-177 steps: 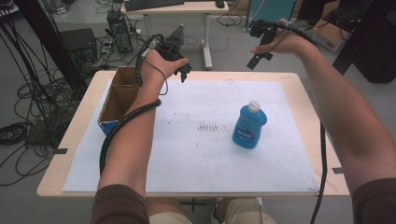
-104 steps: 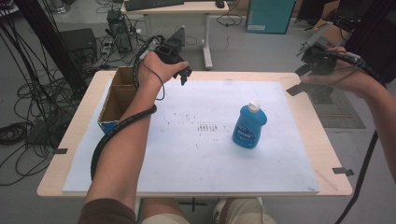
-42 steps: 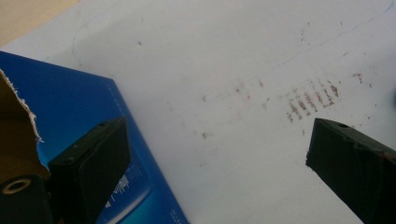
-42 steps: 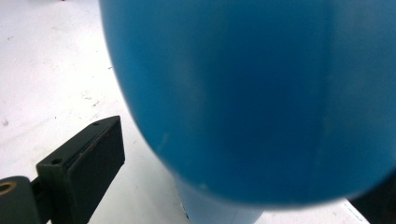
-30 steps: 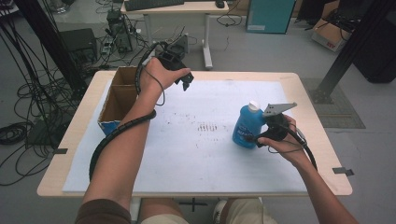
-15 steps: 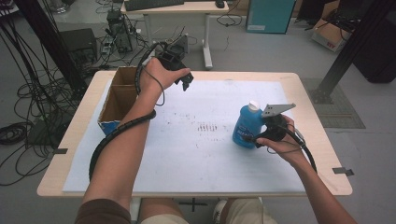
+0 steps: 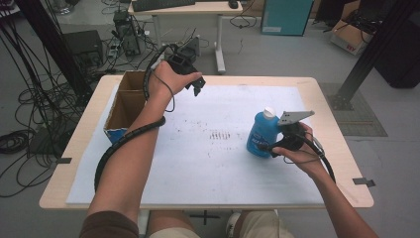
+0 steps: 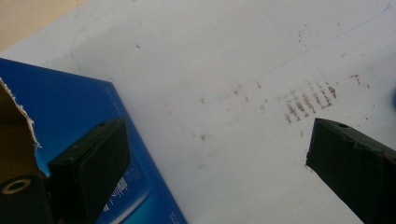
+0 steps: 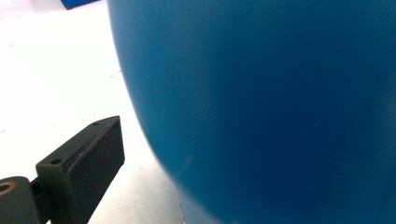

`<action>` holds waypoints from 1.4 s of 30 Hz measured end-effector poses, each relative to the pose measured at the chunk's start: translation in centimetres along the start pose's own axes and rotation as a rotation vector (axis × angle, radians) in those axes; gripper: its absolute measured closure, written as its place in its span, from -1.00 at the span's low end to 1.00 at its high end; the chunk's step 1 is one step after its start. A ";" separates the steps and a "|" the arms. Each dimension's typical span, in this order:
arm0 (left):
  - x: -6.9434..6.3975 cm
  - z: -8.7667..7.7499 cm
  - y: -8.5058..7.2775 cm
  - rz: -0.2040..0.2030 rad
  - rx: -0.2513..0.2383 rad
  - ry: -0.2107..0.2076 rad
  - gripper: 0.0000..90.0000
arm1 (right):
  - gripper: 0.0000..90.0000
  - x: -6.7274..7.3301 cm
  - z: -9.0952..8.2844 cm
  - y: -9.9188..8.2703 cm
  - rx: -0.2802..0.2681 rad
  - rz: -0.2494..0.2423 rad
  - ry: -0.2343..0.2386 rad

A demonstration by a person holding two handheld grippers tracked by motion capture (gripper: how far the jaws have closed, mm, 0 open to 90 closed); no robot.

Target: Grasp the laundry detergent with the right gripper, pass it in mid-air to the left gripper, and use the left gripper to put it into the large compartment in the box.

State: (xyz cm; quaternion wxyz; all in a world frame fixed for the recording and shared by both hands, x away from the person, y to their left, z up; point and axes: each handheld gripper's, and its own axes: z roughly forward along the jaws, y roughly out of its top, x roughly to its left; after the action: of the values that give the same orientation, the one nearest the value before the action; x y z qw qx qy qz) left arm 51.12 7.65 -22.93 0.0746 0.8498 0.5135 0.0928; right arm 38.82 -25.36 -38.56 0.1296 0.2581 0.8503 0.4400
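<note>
A blue dish-soap bottle (image 7: 258,133) with a white cap stands upright on the white sheet, right of centre. My right gripper (image 7: 265,147) is at the bottle's lower right side, its jaws reaching around the body. In the right gripper view the blue bottle (image 9: 271,107) looms very close; one black finger (image 9: 84,163) stands a little apart from it and the other is hidden. My left gripper (image 7: 197,85) hovers over the sheet's far left part, beside the box. Its jaws (image 8: 219,163) are wide open with nothing between them.
An open cardboard box (image 7: 124,106) with a blue side (image 8: 84,116) sits at the table's left edge. A white sheet (image 7: 198,163) with brown smudges covers most of the table. Desks, cables and boxes stand on the floor beyond.
My right hand came in from beyond the table's right edge and brought its gripper down to the bottle, closing in over the last second. The left gripper has barely moved.
</note>
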 end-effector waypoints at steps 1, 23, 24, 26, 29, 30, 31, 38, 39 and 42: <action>0.0 0.0 0.0 0.000 -0.002 0.003 -0.85 | -0.93 0.0 0.0 0.0 -0.001 0.000 0.000; 0.0 0.0 0.1 0.005 -0.001 0.000 -0.85 | -0.94 0.0 0.1 0.1 -0.003 -0.010 0.005; 0.1 0.0 0.1 0.006 -0.004 0.001 -0.85 | -0.94 0.0 0.1 0.0 -0.002 -0.007 0.005; 0.1 -0.1 0.1 0.002 -0.002 -0.002 -0.85 | -0.94 0.0 0.1 0.0 0.001 -0.004 0.007; 0.1 -0.1 0.1 -0.001 -0.007 -0.001 -0.85 | -0.94 0.0 0.1 0.1 -0.001 -0.004 0.006; 0.1 -0.1 0.1 -0.001 -0.007 -0.002 -0.85 | -0.94 0.0 0.1 0.1 -0.003 -0.005 0.006; 0.1 -0.2 0.1 0.002 -0.005 -0.002 -0.85 | -0.94 0.0 0.1 0.1 -0.003 -0.006 0.006; 0.2 -0.2 0.0 -0.002 -0.007 -0.003 -0.85 | -0.94 0.0 0.1 0.0 -0.004 -0.007 0.003; 0.2 -0.2 0.0 -0.002 -0.008 -0.002 -0.85 | -0.94 0.0 0.1 0.0 -0.004 -0.007 0.003; 0.2 -0.2 0.0 -0.001 -0.007 -0.002 -0.85 | -0.94 0.0 0.1 0.0 -0.005 -0.010 0.001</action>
State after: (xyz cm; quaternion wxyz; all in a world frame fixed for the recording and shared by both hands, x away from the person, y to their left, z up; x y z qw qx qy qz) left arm 51.15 7.86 -22.74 0.0779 0.8494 0.5135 0.0939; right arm 38.88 -25.27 -38.64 0.1320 0.2535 0.8504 0.4417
